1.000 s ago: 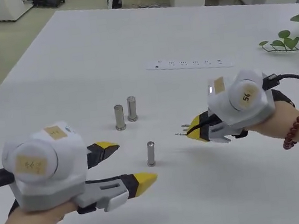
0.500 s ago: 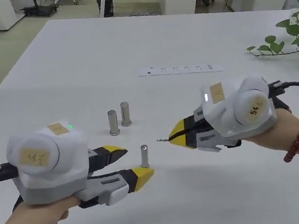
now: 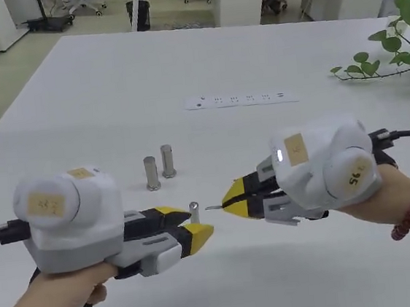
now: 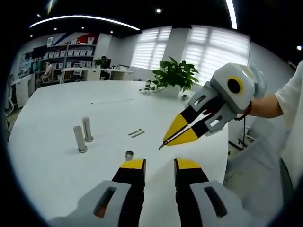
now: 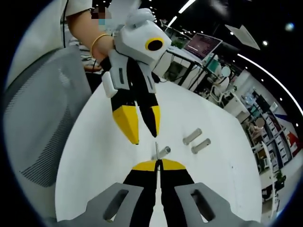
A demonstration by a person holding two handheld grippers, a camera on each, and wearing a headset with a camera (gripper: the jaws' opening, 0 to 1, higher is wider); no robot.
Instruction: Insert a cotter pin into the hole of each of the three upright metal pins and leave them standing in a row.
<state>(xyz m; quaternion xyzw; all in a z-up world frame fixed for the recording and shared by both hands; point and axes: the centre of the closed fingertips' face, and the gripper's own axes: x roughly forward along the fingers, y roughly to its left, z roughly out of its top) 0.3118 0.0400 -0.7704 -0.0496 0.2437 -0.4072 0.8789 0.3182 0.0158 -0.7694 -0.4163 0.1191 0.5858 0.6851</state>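
Observation:
Three short metal pins stand upright on the white table (image 3: 96, 91). Two stand together at the back (image 3: 150, 172) (image 3: 167, 160). The nearest pin (image 3: 193, 212) pokes up between the yellow tips of my left gripper (image 3: 190, 219), which is open around it without touching. In the left gripper view this pin (image 4: 129, 155) stands just ahead of the left tip. My right gripper (image 3: 224, 199) is shut on a thin cotter pin (image 3: 212, 208) that points at the near pin's top, a short gap away. In the right gripper view the cotter pin (image 5: 156, 150) aims at that pin (image 5: 164, 152).
Two spare cotter pins (image 4: 136, 133) lie on the table beyond the near pin. A white power strip (image 3: 240, 100) lies further back. A leafy plant (image 3: 392, 46) stands at the far right edge. Office chairs and desks stand behind the table.
My left gripper has moved in so its open tips flank the near pin. My right gripper has carried the cotter pin leftward, close to that pin's top.

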